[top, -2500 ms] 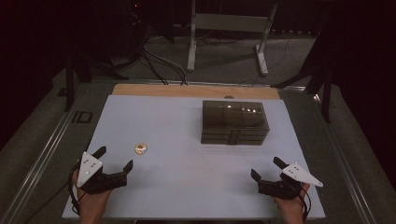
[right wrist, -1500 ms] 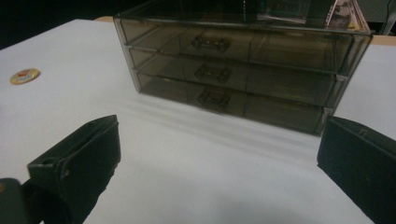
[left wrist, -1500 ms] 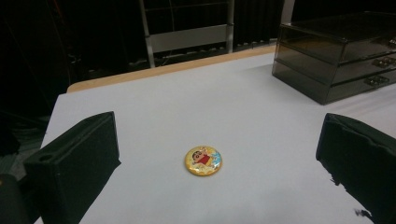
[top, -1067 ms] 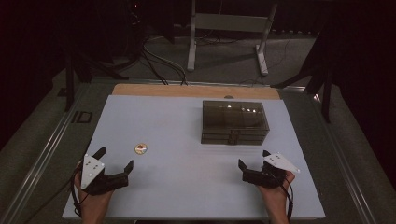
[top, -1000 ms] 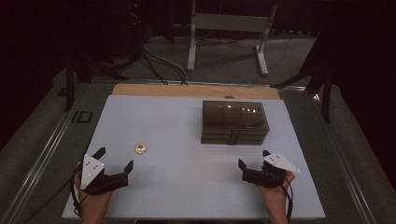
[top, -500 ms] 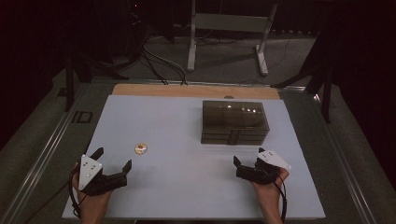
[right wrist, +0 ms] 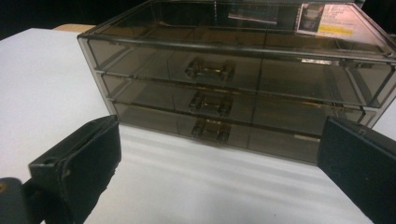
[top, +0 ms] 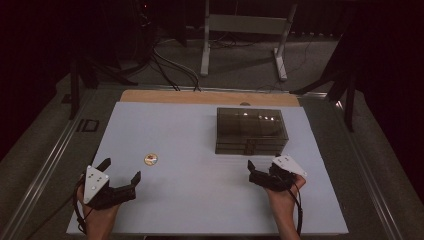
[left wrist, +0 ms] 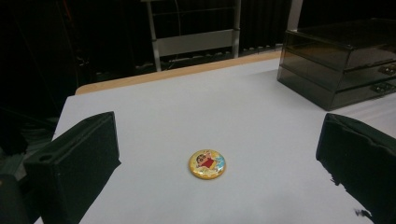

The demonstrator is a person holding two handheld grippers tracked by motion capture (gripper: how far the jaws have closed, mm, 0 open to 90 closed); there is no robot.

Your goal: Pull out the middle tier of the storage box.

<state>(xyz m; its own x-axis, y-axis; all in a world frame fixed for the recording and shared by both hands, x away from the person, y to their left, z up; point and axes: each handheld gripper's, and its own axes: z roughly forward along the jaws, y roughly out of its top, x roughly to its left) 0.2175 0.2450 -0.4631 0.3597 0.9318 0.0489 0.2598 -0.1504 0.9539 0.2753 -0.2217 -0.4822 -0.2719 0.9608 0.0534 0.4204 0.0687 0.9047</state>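
Note:
A small round badge point(top: 151, 159) with a cartoon picture lies flat on the white table point(top: 190, 135), left of centre. My left gripper point(top: 120, 170) is open just short of it, and the badge point(left wrist: 207, 164) sits between and ahead of its jaws, untouched. A smoky clear box point(top: 251, 131) with three shut drawers stands right of centre. In front of it my right gripper point(top: 251, 171) is open and holds nothing. It faces the drawer fronts point(right wrist: 210, 102), with the handles centred between its jaws.
A wooden strip point(top: 210, 97) runs along the table's far edge. Beyond it, on the dark floor, are a metal stand point(top: 242, 40) and cables point(top: 165, 65). Metal rails point(top: 45, 165) flank the table on both sides.
My right gripper has moved left and forward from the table's front right corner to face the drawer box. The left gripper and the badge have hardly moved.

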